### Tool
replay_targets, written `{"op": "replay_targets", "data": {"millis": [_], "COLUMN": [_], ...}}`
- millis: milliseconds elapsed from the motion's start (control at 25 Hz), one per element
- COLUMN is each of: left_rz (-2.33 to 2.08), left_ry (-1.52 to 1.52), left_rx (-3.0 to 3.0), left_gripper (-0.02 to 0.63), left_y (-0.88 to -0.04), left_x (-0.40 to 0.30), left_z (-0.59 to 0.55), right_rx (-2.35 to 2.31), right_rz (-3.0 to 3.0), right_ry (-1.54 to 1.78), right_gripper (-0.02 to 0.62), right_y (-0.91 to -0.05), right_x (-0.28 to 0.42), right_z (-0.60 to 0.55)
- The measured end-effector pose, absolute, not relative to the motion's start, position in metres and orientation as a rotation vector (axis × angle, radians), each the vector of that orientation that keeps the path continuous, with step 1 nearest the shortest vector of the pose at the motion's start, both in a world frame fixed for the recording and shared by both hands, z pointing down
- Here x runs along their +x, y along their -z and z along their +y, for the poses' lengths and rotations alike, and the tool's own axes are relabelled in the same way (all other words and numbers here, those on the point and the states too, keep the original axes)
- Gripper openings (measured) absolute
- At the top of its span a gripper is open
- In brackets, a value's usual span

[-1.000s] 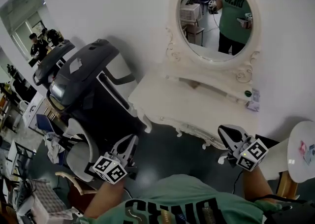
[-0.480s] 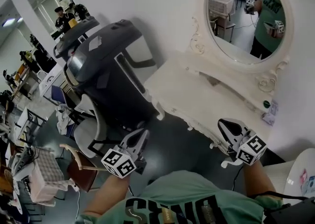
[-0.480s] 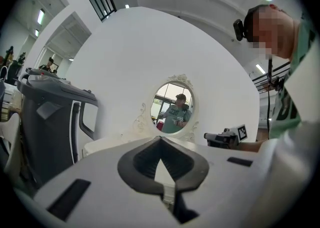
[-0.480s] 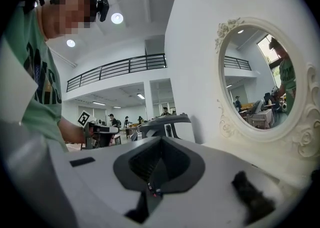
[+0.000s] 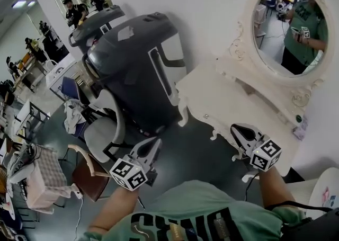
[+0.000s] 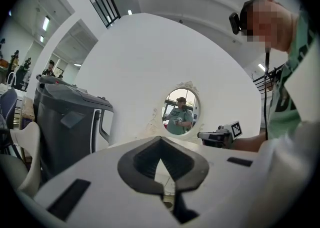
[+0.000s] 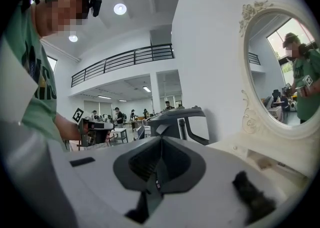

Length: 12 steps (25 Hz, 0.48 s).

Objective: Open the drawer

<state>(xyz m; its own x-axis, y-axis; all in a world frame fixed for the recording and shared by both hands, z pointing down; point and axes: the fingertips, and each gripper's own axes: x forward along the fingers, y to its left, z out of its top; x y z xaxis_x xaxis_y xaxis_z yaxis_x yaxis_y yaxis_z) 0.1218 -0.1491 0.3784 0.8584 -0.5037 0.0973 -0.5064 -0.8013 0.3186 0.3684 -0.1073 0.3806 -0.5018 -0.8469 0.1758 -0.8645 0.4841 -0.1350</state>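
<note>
Head view: white dressing bench [image 5: 225, 94] stands against the wall at right, with an oval carved-frame mirror [image 5: 288, 28] on it. The drawer [image 5: 207, 119] sits in the bench's front apron, facing the person; small knob showing, front looks shut. Right gripper [image 5: 237, 127] is held at the bench's near front edge, right of the drawer knob, jaws pointing toward the apron; contact cannot be told. Left gripper [image 5: 151, 143] hangs over the grey floor, well apart from the bench, jaws a little apart with nothing between. A bulky dark grey machine [image 5: 132, 60] stands left of the bench, a white chair [image 5: 103, 134] in front of it, a wooden chair [image 5: 85, 173] nearer the person. Left gripper view: jaws parted by a narrow gap, pale bench surface showing through, nothing held. Mirror dead ahead, reflecting the person in a green shirt; right gripper at right, level with the bench top. Right gripper view: jaws closed together, empty, only a dark seam between the pads. Mirror frame and bench top at right, grey machine straight ahead, left gripper at left.
</note>
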Motion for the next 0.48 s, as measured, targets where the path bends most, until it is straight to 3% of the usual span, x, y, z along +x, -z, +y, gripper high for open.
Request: {"op": "replay_targets", "data": {"millis": [480], "left_rz": [-0.769], "left_ry": [0.002], "left_rx": [2.703], "left_gripper": [0.0], "left_y": [-0.386], "left_x": [0.024], "left_z": [-0.156], "right_rx": [1.518], "right_rz": [-2.61], "right_ry": [-0.617], "right_gripper": [0.011], "right_y": [-0.412], "right_x": [0.284], "right_z": [-0.142]}}
